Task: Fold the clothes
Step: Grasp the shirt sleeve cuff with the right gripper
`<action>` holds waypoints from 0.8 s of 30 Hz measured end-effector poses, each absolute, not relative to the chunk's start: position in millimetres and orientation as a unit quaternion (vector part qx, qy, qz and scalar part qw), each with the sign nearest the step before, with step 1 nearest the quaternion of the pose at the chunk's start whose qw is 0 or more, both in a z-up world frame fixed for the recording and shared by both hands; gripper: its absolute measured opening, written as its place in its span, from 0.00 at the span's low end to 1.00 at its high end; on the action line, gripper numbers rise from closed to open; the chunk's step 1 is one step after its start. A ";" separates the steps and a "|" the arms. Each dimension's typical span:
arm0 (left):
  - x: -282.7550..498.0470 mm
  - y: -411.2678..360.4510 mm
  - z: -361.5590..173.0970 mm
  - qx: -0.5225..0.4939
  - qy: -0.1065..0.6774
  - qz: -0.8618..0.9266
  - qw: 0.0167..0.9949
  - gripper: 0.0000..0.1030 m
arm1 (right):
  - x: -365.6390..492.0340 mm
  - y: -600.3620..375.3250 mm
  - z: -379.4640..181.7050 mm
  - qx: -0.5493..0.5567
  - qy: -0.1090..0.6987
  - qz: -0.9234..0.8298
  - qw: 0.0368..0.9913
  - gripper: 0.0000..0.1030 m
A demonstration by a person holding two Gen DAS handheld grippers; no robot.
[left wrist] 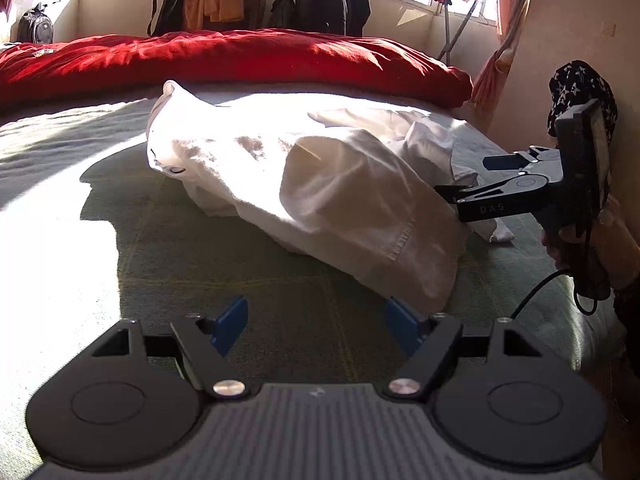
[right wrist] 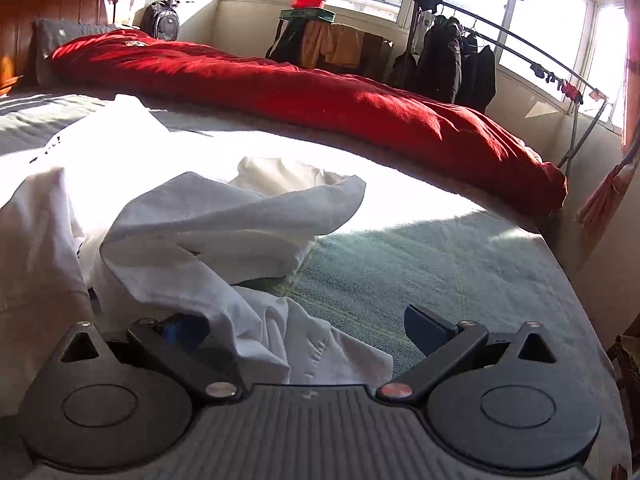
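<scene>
Lying crumpled mid-bed, white garment (left wrist: pixel 328 184), near red duvet (left wrist: pixel 224 60). Hovering spread at near hem, left gripper (left wrist: pixel 316 326); reaching in spread from right, right gripper (right wrist: pixel 304 330), likely seeking corners.

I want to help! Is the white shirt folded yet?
Not yet. The white shirt lies crumpled in a rumpled heap on the bed.

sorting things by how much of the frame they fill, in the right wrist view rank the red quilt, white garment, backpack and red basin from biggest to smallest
1. red quilt and white garment: too close to call, and the garment sits nearer the camera
2. backpack
3. red basin
</scene>
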State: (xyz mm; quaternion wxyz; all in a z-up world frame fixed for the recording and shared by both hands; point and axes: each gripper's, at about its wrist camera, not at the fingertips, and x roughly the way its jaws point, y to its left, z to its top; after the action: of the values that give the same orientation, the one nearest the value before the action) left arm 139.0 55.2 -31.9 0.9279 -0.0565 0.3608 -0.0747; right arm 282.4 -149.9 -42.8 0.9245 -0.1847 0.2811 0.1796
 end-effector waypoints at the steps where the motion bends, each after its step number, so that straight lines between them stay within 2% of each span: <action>1: 140.4 55.1 -32.4 -0.058 0.362 -0.074 0.928 0.74 | 284.4 -147.4 -44.2 -0.193 0.279 0.176 0.924 1.00; 13: 151.0 49.1 -32.6 -0.055 0.362 -0.072 0.928 0.75 | 366.5 -215.2 -23.0 -0.116 0.246 0.011 0.962 1.00; 19: 159.1 44.6 -37.0 -0.048 0.370 -0.070 0.925 0.75 | 420.2 -268.6 -32.3 -0.089 0.279 -0.074 0.953 1.00; 24: 166.0 42.5 -34.1 -0.041 0.363 -0.065 0.929 0.75 | 407.8 -294.3 -26.6 -0.026 0.297 -0.048 0.953 1.00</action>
State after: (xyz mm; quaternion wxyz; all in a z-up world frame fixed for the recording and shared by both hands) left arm 166.0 42.5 -34.1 0.9285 -0.0412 0.3631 -0.0654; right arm 407.8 -294.3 -26.6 0.9533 -0.0256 0.2972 -0.0481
